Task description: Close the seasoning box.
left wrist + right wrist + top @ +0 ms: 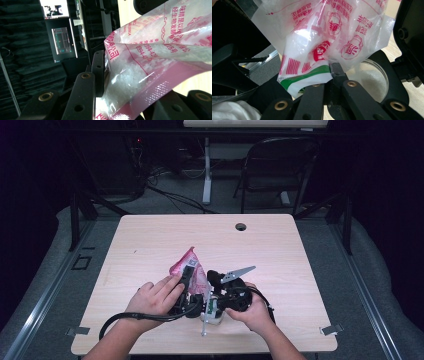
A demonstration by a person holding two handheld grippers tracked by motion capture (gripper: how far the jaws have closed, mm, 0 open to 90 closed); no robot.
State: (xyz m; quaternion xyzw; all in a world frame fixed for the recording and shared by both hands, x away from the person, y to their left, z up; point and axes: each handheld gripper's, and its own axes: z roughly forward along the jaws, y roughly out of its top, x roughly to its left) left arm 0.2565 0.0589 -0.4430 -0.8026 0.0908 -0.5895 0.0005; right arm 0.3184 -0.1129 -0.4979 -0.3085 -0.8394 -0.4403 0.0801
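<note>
On the table (150,240), near the edge at the person's side, both hands hold a pink and clear bag (189,266) of white grains. The bag stands up between the two tools, with its pointed corner toward 12 o'clock in the high view.

The left gripper (186,279) comes from 7 o'clock and is clenched on the left side of the bag. In the left gripper view the bag (150,57) fills the space from the centre to 3 o'clock, and one black jaw presses flat on its edge at 9 o'clock from the grains.

The right gripper (215,279) comes from 5 o'clock. In the right gripper view its jaws are closed together and pinch the green-striped lower edge of the bag (322,37), which hangs at 12 o'clock above them. At 4 o'clock from this pinch is a round clear container (372,80) with white grains inside, below the bag.
</note>
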